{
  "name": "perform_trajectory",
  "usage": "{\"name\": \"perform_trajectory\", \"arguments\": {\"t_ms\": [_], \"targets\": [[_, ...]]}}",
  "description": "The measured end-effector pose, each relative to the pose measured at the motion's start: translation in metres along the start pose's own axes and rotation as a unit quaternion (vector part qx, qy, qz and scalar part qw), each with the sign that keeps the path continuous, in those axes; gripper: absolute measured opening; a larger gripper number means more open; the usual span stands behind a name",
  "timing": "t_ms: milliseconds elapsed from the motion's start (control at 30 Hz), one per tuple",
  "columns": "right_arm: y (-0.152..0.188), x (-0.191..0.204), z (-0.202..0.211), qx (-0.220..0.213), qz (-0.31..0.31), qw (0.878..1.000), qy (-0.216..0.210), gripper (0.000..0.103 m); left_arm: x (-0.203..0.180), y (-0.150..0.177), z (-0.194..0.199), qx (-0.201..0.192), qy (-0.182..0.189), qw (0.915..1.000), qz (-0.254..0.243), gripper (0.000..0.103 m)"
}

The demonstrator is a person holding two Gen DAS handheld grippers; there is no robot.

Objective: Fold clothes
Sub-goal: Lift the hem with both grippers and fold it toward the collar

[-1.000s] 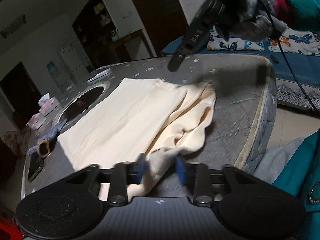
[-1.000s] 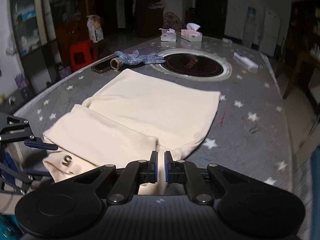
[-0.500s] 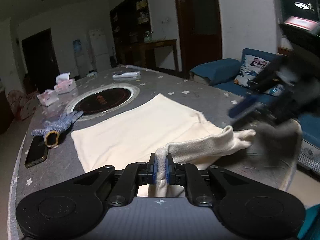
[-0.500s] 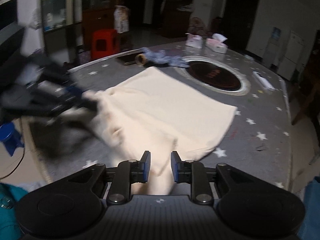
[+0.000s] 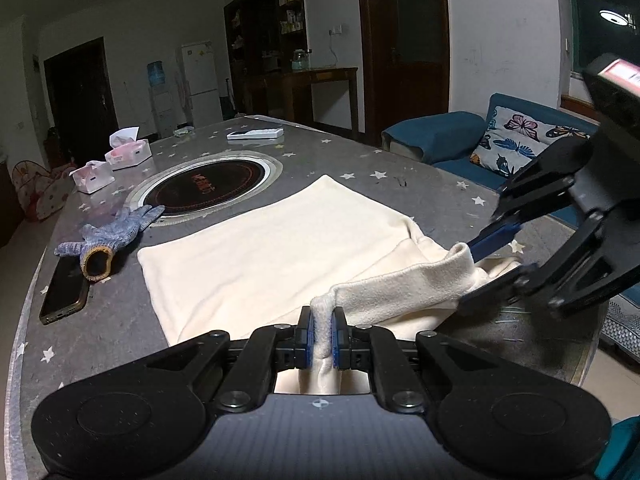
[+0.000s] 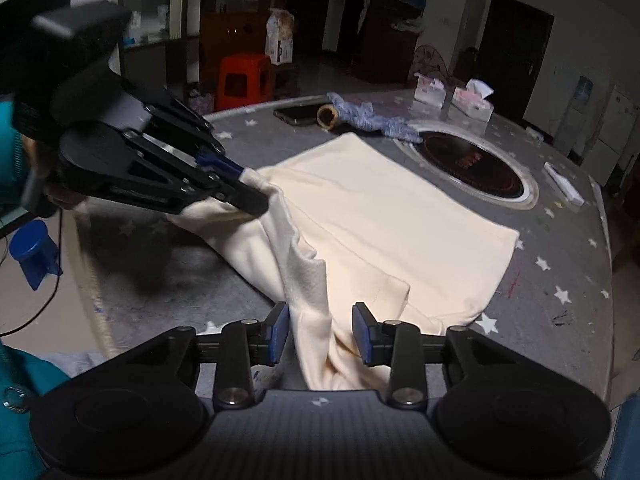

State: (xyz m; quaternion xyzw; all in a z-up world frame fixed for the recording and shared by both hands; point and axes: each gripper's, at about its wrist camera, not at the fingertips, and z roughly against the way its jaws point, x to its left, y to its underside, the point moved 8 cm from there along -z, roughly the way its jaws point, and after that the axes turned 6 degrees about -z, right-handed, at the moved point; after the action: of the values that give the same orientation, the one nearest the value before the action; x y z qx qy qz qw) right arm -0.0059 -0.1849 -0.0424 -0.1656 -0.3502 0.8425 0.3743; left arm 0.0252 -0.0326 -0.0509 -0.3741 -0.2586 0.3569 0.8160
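Since a second ago: left gripper (image 5: 320, 334) clamped on garment (image 5: 256, 256) edge, lifted; right gripper (image 6: 320, 334) spread, straddling cloth. Body flat on table (image 5: 432, 184); fold unfinished.

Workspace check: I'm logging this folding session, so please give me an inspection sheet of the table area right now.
Surface: grey star-print table with a round inset hob.
Job's things: cream garment, far part flat, near edge lifted.
Clutter: knit glove, phone, two tissue boxes, remote.
Grippers: left gripper shut on the garment's edge; right gripper open, cloth lying between its jaws.
Cables: a dark cable hangs off the table's left side in the right wrist view.
Surroundings: blue sofa, red stool, fridge, shelves.
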Motion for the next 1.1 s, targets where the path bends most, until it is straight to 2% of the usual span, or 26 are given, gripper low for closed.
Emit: {"name": "perform_trajectory", "arguments": {"t_ms": [33,67,167,300,333,533,567,633,733,967,1100], "targets": [[-0.001,-0.001,-0.002,0.000,-0.001,1.000,0.000,0.027,0.000,0.001,0.001,0.002,0.001,1.0000,0.001,0.011],[-0.002,-0.001,-0.003,0.000,-0.003,1.000,0.001,0.013,-0.002,0.002,0.003,0.002,0.003,1.0000,0.001,0.013],[-0.005,-0.003,-0.008,-0.001,-0.007,1.000,0.002,0.010,-0.008,0.010,0.013,-0.001,0.004,0.9999,-0.011,0.018],[-0.008,-0.005,-0.014,-0.002,-0.012,1.000,0.003,0.010,-0.020,0.030,0.031,0.004,-0.009,0.9987,-0.050,0.044],[-0.009,-0.005,-0.016,-0.002,-0.013,1.000,0.004,0.010,-0.022,0.036,0.034,0.008,-0.015,0.9980,-0.060,0.045],[-0.014,-0.009,-0.022,-0.005,-0.019,1.000,0.007,0.010,-0.022,0.060,0.039,0.029,-0.048,0.9938,-0.096,0.044],[-0.015,-0.009,-0.022,-0.006,-0.020,1.000,0.008,0.010,-0.019,0.062,0.037,0.033,-0.050,0.9938,-0.094,0.041],[-0.016,-0.010,-0.021,-0.007,-0.023,1.000,0.010,0.009,-0.014,0.064,0.034,0.033,-0.049,0.9942,-0.090,0.026],[-0.015,-0.010,-0.019,-0.011,-0.027,0.999,0.014,0.009,-0.015,0.061,0.037,0.021,-0.053,0.9940,-0.094,0.015],[-0.015,-0.007,0.002,-0.035,-0.033,0.999,0.018,0.008,-0.018,0.046,0.064,-0.018,-0.063,0.9949,-0.078,0.012],[-0.017,-0.002,0.026,-0.053,-0.033,0.998,0.015,0.008,-0.023,0.033,0.092,-0.043,-0.055,0.9956,-0.062,0.012]]}}
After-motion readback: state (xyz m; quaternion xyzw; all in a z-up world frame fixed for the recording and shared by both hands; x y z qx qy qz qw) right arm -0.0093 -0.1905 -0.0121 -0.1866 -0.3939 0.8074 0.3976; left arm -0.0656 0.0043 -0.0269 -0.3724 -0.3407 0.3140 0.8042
